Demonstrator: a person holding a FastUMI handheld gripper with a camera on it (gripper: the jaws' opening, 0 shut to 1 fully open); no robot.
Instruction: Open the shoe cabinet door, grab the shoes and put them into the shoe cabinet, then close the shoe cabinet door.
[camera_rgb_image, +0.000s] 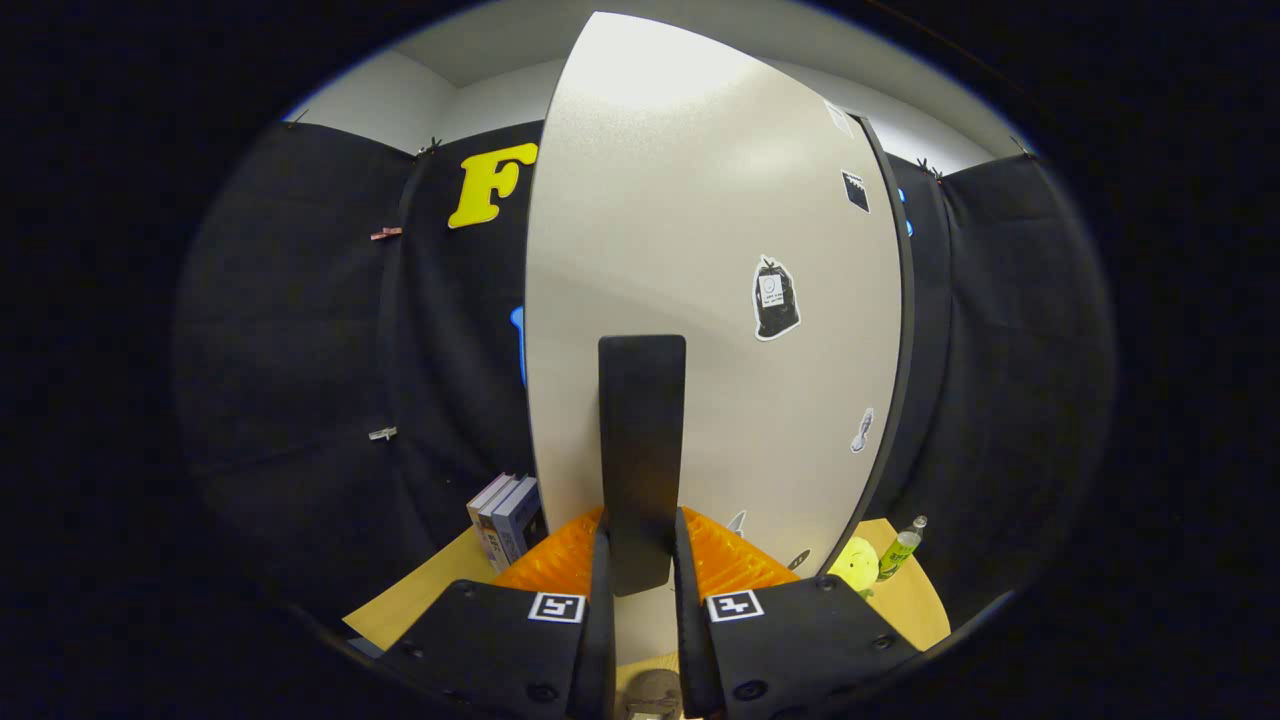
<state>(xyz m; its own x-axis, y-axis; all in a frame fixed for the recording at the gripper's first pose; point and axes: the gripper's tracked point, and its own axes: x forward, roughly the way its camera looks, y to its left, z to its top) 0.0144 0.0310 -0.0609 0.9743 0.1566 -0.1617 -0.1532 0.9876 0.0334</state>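
Your gripper (640, 560) was clamped on the dark vertical handle (642, 450) of the pale shoe cabinet door (700, 250), both fingers pressing its sides. Books (505, 515) stood left on the table (420, 590), a bottle (900, 548) right.

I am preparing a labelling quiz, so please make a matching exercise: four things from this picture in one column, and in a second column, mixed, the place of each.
Things:
1. black handle
2. books
3. green bottle
4. bag sticker

Places:
A. standing to the left of the cabinet door
B. stuck on the door, right of the handle
C. between the fingers of the gripper
D. on the wooden surface, right of the door

Pairs: 1-C, 2-A, 3-D, 4-B
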